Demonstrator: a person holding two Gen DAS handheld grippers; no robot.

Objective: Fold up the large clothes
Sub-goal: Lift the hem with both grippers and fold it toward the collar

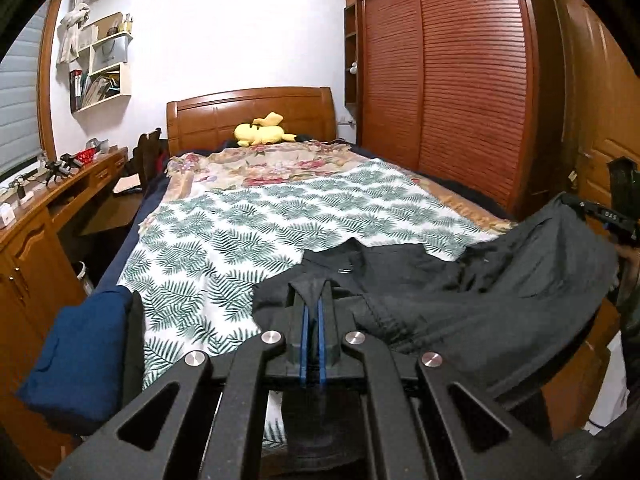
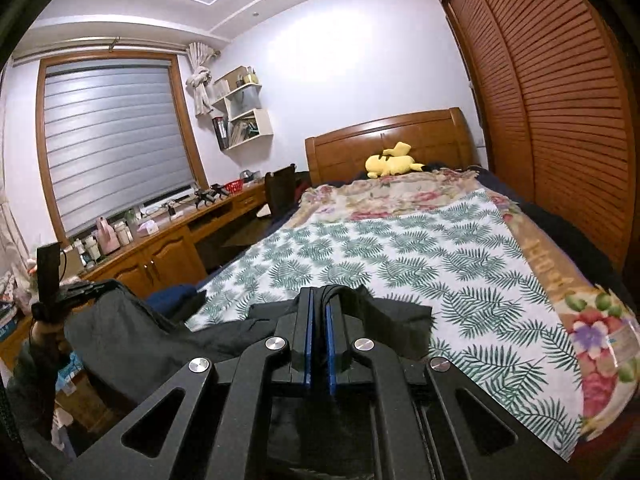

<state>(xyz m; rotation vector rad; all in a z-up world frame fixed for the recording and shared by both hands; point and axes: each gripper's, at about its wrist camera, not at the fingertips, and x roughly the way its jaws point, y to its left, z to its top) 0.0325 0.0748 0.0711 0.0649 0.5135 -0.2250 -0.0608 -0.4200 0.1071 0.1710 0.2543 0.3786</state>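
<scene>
Bed (image 1: 208, 248) fills my view, fern-print sheet (image 2: 400, 248) over floral blanket (image 1: 260, 164). Wardrobe (image 1: 460, 92) with slatted doors on right, desk (image 2: 168, 240) along left wall under window. Dark garment (image 1: 500, 280) at near end of bed, lifted off sheet, stretched between my two tongs. Left tongs (image 1: 314, 300) closed on pinch of its fabric. Right tongs (image 2: 319, 300) likewise clamped on garment edge. Yellow plush toy (image 1: 262, 131) far off by headboard.

Left tool (image 1: 314, 292) clamped tight, pointing slightly downward; right tool (image 2: 319, 294) clamped tight, near level.
</scene>
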